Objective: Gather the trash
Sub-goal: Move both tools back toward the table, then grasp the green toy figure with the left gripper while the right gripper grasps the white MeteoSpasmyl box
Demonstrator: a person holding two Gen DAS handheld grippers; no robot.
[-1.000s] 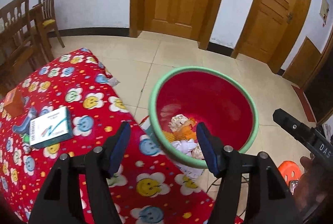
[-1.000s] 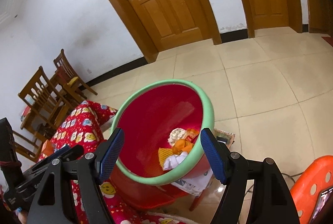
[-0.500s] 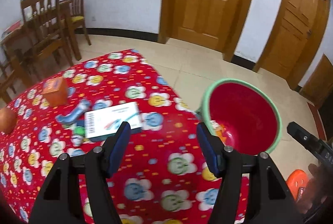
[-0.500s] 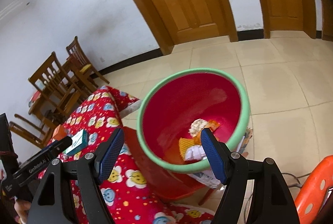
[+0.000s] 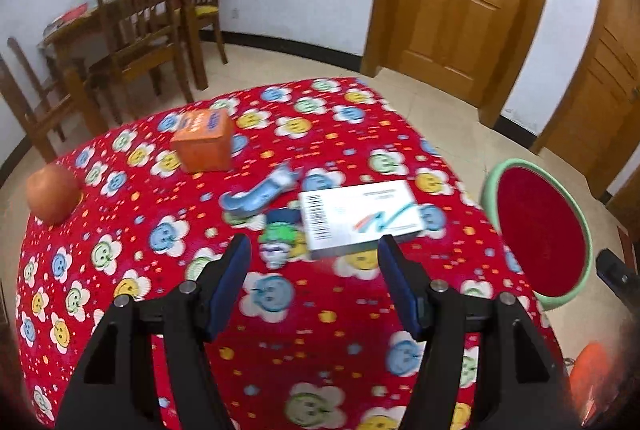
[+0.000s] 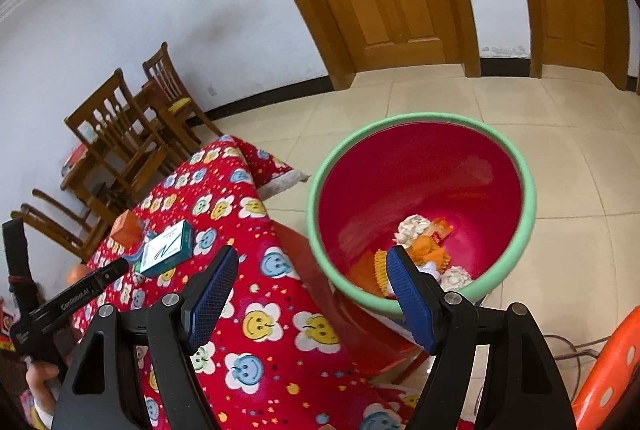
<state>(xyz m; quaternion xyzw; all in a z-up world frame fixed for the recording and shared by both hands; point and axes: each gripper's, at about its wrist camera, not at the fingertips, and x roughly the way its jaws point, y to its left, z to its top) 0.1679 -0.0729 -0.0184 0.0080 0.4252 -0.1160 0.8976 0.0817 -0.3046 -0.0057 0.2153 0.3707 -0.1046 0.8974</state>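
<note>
So the trash job looks maybe halfway done, judging by what's lying where. The red bin [image 6: 420, 198] with the green rim sits on the floor just off the corner of the table [image 5: 344, 330], and it already has some crumpled paper and orange wrappers [image 6: 420, 246] at the bottom. Still left on the table, all well apart from the bin: a white box [image 5: 360, 218] nearest to it, a little pile of crumpled wrappers [image 5: 280, 234] right beside that box, a squashed blue tube [image 5: 260, 194] just behind, an orange carton [image 5: 204, 140] farther off, and a round orange fruit [image 5: 52, 192] farthest from the bin, which may not be trash at all. The left gripper [image 5: 314, 270] hangs over the table, jaws apart and empty, with the white box just ahead. The right gripper [image 6: 308, 282] is wide open too, holding nothing, hovering between table and bin.
</note>
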